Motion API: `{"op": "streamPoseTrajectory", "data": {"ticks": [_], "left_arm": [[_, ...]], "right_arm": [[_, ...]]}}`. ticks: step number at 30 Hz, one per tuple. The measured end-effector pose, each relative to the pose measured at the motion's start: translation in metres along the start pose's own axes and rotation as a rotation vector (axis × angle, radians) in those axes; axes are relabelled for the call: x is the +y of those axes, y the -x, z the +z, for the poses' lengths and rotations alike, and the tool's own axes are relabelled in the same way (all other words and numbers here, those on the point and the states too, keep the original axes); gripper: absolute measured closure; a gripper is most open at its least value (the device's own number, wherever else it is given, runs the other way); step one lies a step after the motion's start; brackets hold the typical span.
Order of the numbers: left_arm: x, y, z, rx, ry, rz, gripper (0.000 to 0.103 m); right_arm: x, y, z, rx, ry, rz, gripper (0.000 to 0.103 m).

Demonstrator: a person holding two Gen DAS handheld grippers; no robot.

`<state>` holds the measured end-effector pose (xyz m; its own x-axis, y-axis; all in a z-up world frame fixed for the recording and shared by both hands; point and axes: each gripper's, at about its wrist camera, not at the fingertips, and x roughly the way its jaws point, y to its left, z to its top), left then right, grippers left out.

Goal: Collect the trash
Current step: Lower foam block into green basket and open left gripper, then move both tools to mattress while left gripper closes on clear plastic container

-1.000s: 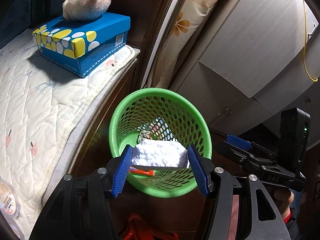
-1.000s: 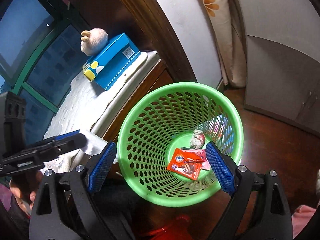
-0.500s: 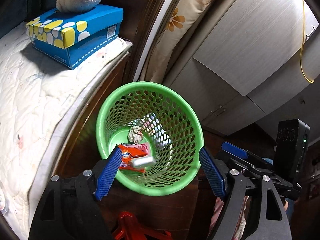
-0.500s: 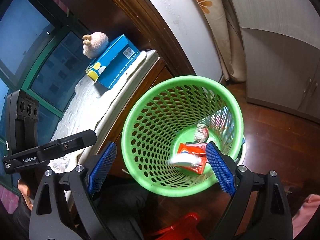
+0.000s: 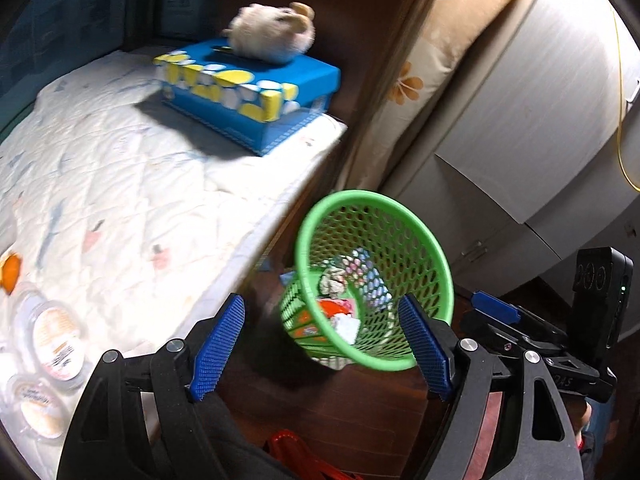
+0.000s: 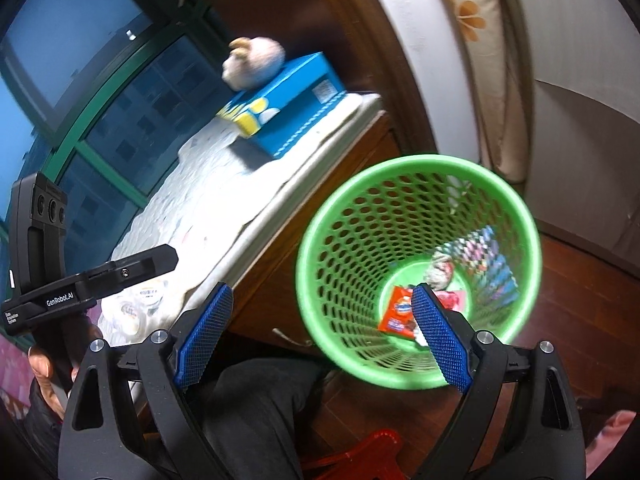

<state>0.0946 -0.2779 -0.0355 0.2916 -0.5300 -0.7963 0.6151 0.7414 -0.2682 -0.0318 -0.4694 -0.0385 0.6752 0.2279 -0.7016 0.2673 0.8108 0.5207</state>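
A green mesh basket stands on the wooden floor beside the bed. Inside it lie a white foam piece, an orange snack wrapper and a crumpled paper ball. My left gripper hangs above and to the left of the basket, open with nothing between its blue pads. My right gripper is open and empty too, its right finger covering part of the basket's bottom. Several round lidded cups sit on the bed's near edge.
The bed's white quilt carries a blue tissue box with a plush toy on top. Pale cabinet doors stand beyond the basket. A red stool is below my grippers. A window is at the far left.
The left gripper opened and the white foam piece dropped from it into the basket. Both grippers then drew back and left, toward the bed, so the basket sits farther right.
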Motion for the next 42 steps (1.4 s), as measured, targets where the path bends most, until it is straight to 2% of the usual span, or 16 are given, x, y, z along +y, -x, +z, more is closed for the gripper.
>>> {"op": "streamPoseTrajectory", "data": {"ticks": [8, 17, 25, 33, 42], "left_arm": [[0.052, 0.043, -0.014, -0.072, 0.072, 0.112, 0.027], [0.125, 0.092, -0.04, -0.138, 0.217, 0.22, 0.027], [0.187, 0.124, -0.066, -0.171, 0.344, 0.308, 0.036], [0.225, 0.132, -0.082, -0.162, 0.413, 0.352, 0.051], [0.242, 0.117, -0.088, -0.114, 0.418, 0.38, 0.06]], "right_arm": [[0.05, -0.024, 0.001, 0.034, 0.076, 0.061, 0.013], [0.108, -0.055, -0.003, 0.083, 0.169, 0.137, 0.013], [0.148, -0.081, -0.008, 0.131, 0.223, 0.201, 0.013], [0.179, -0.106, -0.015, 0.177, 0.261, 0.237, 0.013], [0.2, -0.122, -0.022, 0.213, 0.286, 0.265, 0.013]]}}
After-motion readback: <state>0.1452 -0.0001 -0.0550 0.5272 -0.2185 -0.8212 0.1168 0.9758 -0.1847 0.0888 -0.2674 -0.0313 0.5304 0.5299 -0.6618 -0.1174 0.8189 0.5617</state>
